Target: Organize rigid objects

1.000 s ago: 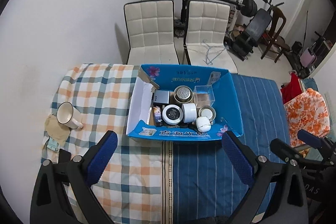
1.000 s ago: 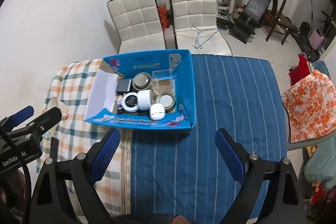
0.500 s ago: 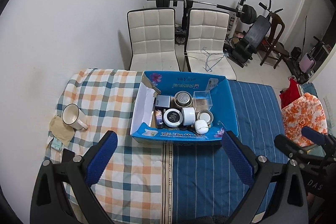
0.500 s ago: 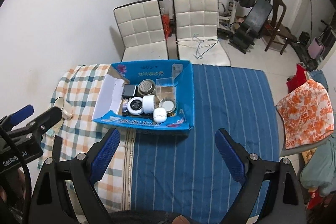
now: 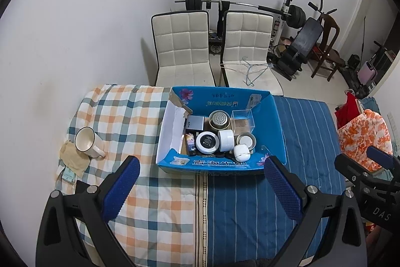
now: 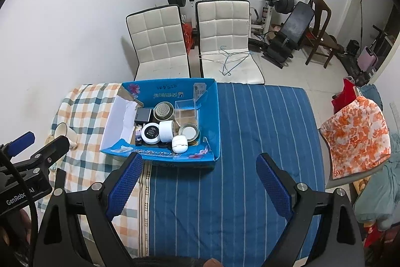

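Left view only: whole mug (image 5: 88, 146)

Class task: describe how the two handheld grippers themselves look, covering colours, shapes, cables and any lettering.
Each, the left gripper and the right gripper, has a black angular frame with silver bolts and two fingers faced with blue textured pads. Seen from the other camera, the left body reads "GenRobo... AI" beside a black cable; the right shows "DAS".

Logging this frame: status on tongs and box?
Left tongs open, empty. Right tongs open, empty. Blue box full of items, untouched. Nothing in the way.
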`<control>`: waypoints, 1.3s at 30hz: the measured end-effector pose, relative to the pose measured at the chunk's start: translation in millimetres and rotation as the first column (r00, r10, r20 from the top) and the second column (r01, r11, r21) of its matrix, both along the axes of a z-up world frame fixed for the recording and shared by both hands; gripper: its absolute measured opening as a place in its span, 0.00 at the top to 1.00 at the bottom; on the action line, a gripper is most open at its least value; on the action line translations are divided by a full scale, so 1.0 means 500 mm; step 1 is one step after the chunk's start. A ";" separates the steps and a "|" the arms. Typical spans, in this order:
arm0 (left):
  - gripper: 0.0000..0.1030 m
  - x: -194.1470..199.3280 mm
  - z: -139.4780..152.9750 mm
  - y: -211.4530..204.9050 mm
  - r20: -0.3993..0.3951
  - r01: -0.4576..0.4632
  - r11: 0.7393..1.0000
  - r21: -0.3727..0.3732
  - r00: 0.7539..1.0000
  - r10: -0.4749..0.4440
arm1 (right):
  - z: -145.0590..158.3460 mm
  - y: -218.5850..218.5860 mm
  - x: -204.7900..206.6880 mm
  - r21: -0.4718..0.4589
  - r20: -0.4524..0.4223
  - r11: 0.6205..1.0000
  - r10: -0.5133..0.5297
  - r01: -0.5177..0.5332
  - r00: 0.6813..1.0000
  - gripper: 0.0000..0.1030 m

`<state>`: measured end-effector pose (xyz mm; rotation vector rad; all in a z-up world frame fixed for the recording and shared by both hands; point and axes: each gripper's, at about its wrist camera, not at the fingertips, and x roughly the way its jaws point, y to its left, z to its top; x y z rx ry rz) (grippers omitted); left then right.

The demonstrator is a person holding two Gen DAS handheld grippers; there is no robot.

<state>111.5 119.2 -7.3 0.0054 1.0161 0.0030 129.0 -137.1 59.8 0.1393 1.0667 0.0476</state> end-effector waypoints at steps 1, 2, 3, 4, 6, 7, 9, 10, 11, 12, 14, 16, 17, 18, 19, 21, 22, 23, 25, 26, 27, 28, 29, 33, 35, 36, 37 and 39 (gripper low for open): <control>0.01 0.001 0.000 0.000 0.001 -0.001 1.000 0.001 1.000 0.001 | 0.000 0.000 0.001 -0.001 0.001 1.000 0.000 0.000 1.000 0.08; 0.01 0.003 0.000 0.001 0.001 0.000 1.000 0.001 1.000 0.000 | -0.001 0.000 0.002 -0.001 0.002 1.000 -0.001 0.001 1.000 0.08; 0.01 0.005 -0.001 0.003 0.002 0.003 1.000 0.000 1.000 -0.003 | 0.000 0.001 0.001 0.000 0.000 1.000 0.001 -0.001 1.000 0.08; 0.01 0.008 -0.002 0.004 0.002 0.004 1.000 0.002 1.000 -0.004 | 0.000 0.000 0.000 0.000 0.000 1.000 0.002 -0.002 1.000 0.08; 0.01 0.007 -0.002 0.004 0.000 0.004 1.000 0.001 1.000 -0.004 | 0.000 0.000 0.000 -0.002 0.000 1.000 0.002 -0.002 1.000 0.08; 0.01 0.009 -0.002 0.004 -0.001 0.004 1.000 0.001 1.000 -0.004 | 0.000 0.000 0.000 0.001 -0.001 1.000 0.002 -0.002 1.000 0.08; 0.01 0.006 -0.002 0.002 0.002 0.003 1.000 0.002 1.000 -0.003 | 0.000 0.001 0.002 0.002 -0.002 1.000 0.003 -0.003 1.000 0.08; 0.01 0.008 -0.002 0.003 0.001 0.003 1.000 0.003 1.000 -0.003 | 0.001 0.001 0.003 -0.001 0.000 1.000 0.001 -0.001 1.000 0.08; 0.01 0.006 -0.002 0.002 0.002 0.002 1.000 0.002 1.000 -0.002 | 0.000 0.001 0.003 0.000 0.001 1.000 0.000 0.000 1.000 0.08; 0.01 0.006 -0.002 0.002 0.003 0.002 1.000 0.000 1.000 -0.002 | 0.000 0.000 0.004 0.002 0.002 1.000 -0.001 0.001 1.000 0.08; 0.01 0.006 -0.002 0.001 0.001 0.002 1.000 0.002 1.000 -0.002 | -0.001 -0.001 0.003 0.000 0.002 1.000 -0.003 0.003 1.000 0.08; 0.01 0.007 -0.002 0.002 0.001 0.002 1.000 0.002 1.000 -0.002 | -0.002 -0.002 0.005 0.003 -0.001 1.000 -0.004 0.004 1.000 0.08; 0.01 0.006 -0.002 0.001 0.001 0.001 1.000 0.003 1.000 -0.001 | -0.002 -0.001 0.005 0.003 0.000 1.000 -0.006 0.006 1.000 0.08; 0.01 0.008 -0.001 0.003 0.000 0.002 1.000 0.003 1.000 -0.002 | -0.003 -0.001 0.006 0.001 0.000 1.000 -0.008 0.008 1.000 0.08; 0.01 0.008 -0.001 0.003 0.002 0.002 1.000 0.003 1.000 -0.002 | -0.004 -0.001 0.007 0.001 -0.001 1.000 -0.010 0.010 1.000 0.08; 0.01 0.011 -0.001 0.003 0.001 0.001 1.000 0.003 1.000 -0.001 | -0.004 -0.001 0.007 0.002 0.000 1.000 -0.012 0.012 1.000 0.08; 0.01 0.010 -0.001 0.005 0.001 0.002 1.000 0.004 1.000 -0.002 | -0.004 -0.001 0.007 0.002 0.001 1.000 -0.012 0.012 1.000 0.08; 0.01 0.010 -0.001 0.005 0.002 0.001 1.000 0.005 1.000 -0.001 | -0.004 -0.002 0.007 0.001 0.001 1.000 -0.010 0.010 1.000 0.08; 0.01 0.013 -0.001 0.009 0.003 0.000 1.000 0.007 1.000 0.000 | -0.004 -0.002 0.009 0.001 0.004 1.000 -0.014 0.014 1.000 0.08; 0.01 0.014 -0.001 0.012 0.003 -0.001 1.000 0.007 1.000 0.001 | -0.004 -0.002 0.010 -0.001 0.005 1.000 -0.015 0.015 1.000 0.08; 0.01 0.013 -0.002 0.014 0.003 -0.001 1.000 0.007 1.000 0.001 | -0.003 -0.002 0.011 0.000 0.006 1.000 -0.016 0.016 1.000 0.08; 0.01 0.015 -0.002 0.016 0.003 -0.002 1.000 0.007 1.000 0.002 | -0.003 -0.002 0.012 0.001 0.007 1.000 -0.017 0.017 1.000 0.08; 0.01 0.015 -0.002 0.017 0.002 -0.002 1.000 0.008 1.000 0.002 | -0.003 -0.002 0.012 -0.001 0.007 1.000 -0.015 0.015 1.000 0.08; 0.01 0.018 -0.004 0.025 -0.001 0.000 1.000 0.009 1.000 0.000 | -0.003 -0.001 0.013 -0.001 0.006 1.000 -0.016 0.016 1.000 0.08; 0.01 0.019 -0.004 0.027 0.000 0.000 1.000 0.011 1.000 0.000 | -0.004 -0.001 0.014 0.001 0.005 1.000 -0.018 0.018 1.000 0.08; 0.01 0.018 -0.004 0.024 0.000 -0.001 1.000 0.009 1.000 0.001 | -0.004 -0.001 0.014 0.002 0.005 1.000 -0.018 0.018 1.000 0.08; 0.01 0.018 -0.004 0.024 0.000 -0.001 1.000 0.009 1.000 0.001 | -0.003 0.000 0.014 -0.002 0.007 1.000 -0.019 0.019 1.000 0.08; 0.01 0.019 -0.004 0.026 0.001 -0.001 1.000 0.009 1.000 0.001 | -0.003 0.000 0.014 0.000 0.007 1.000 -0.020 0.020 1.000 0.08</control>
